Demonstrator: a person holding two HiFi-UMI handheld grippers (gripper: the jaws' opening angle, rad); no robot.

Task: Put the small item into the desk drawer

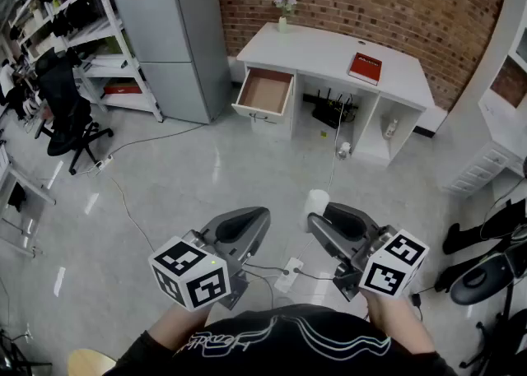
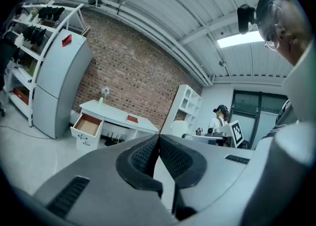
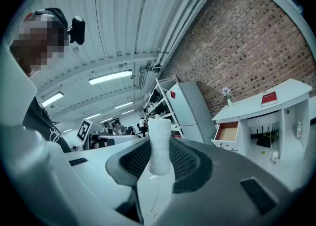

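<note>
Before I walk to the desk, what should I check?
1. Item held: small white cylinder sits between the pads of the right gripper: ok.
2. Spare hand: left gripper is shut with nothing in it: ok.
3. Target: desk drawer is pulled open and its inside looks bare: ok.
4. Floor ahead: a power strip lies just in front: not ok, step around it.
5. Drawer within reach: not ok, the desk stands across the floor.
6. Grip firm enough for the walk: cannot tell.

The left claw (image 1: 252,221) and right claw (image 1: 319,221) were held side by side, pointing forward. The left's jaws were pressed together; the right's gripped a small white roll (image 3: 160,143).
</note>
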